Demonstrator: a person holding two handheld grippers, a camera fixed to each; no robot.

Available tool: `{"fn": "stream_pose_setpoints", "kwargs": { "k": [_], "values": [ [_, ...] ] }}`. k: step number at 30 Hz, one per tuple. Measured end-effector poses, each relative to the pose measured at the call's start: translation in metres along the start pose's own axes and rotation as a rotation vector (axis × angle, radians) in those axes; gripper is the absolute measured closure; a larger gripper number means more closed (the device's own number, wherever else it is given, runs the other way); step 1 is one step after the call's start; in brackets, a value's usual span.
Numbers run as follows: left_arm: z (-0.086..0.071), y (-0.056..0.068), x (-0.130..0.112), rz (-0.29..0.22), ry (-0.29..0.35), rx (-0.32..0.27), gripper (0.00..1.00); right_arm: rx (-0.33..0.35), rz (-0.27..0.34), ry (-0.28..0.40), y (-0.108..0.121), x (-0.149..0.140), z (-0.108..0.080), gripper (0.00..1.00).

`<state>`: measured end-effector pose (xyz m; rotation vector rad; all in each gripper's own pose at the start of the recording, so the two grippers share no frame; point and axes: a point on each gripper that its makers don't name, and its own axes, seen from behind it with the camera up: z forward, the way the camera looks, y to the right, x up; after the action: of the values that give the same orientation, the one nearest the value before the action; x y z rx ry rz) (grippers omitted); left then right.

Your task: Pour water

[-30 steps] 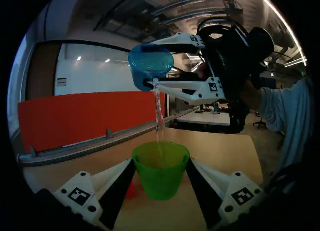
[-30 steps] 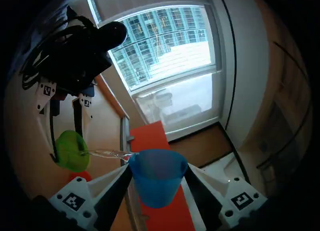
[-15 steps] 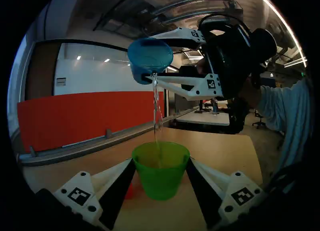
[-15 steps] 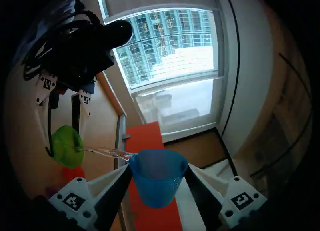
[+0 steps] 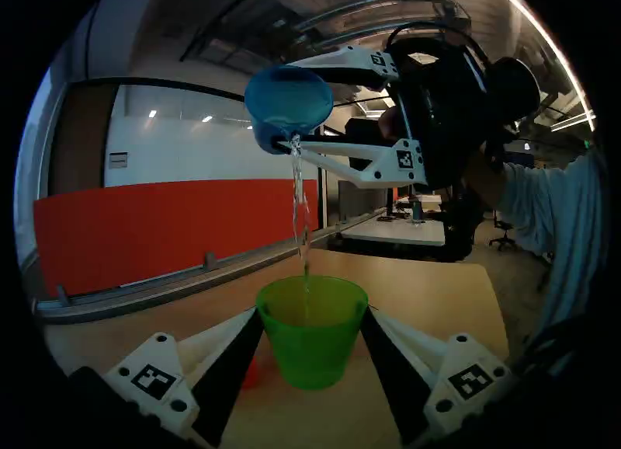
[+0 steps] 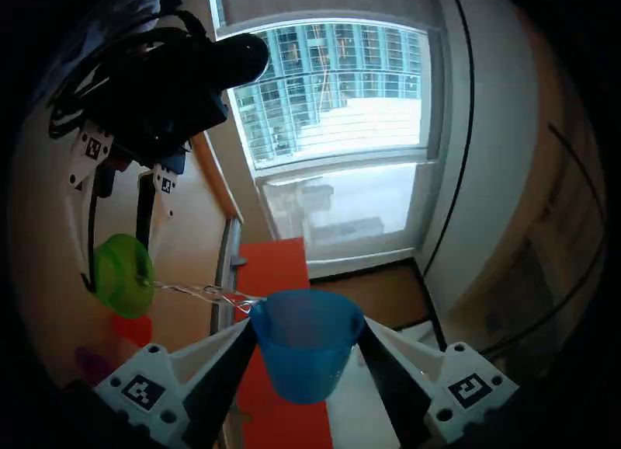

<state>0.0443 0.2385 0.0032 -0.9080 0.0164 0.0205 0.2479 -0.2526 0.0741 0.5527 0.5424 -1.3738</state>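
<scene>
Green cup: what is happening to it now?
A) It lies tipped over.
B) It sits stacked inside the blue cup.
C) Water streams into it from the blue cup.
C: a thin water stream falls from the tilted blue cup into the upright green cup below.

I count two cups in the left gripper view: one green cup (image 5: pixel 312 340) at 6 o'clock, one blue cup (image 5: pixel 287 107) at 12 o'clock. Two grippers: left gripper (image 5: pixel 310 325), right gripper (image 6: pixel 307 336). One water stream (image 5: pixel 299 216). One red object (image 5: pixel 250 371).
</scene>
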Motion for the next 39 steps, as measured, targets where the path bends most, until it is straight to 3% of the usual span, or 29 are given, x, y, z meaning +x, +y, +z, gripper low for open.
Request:
{"fn": "stream_pose_setpoints", "kwargs": {
  "k": [39],
  "values": [
    [0.005, -0.001, 0.002, -0.014, -0.003, 0.0, 0.14, -0.031, -0.258, 0.005, 0.02, 0.02, 0.004, 0.09]
  ]
}}
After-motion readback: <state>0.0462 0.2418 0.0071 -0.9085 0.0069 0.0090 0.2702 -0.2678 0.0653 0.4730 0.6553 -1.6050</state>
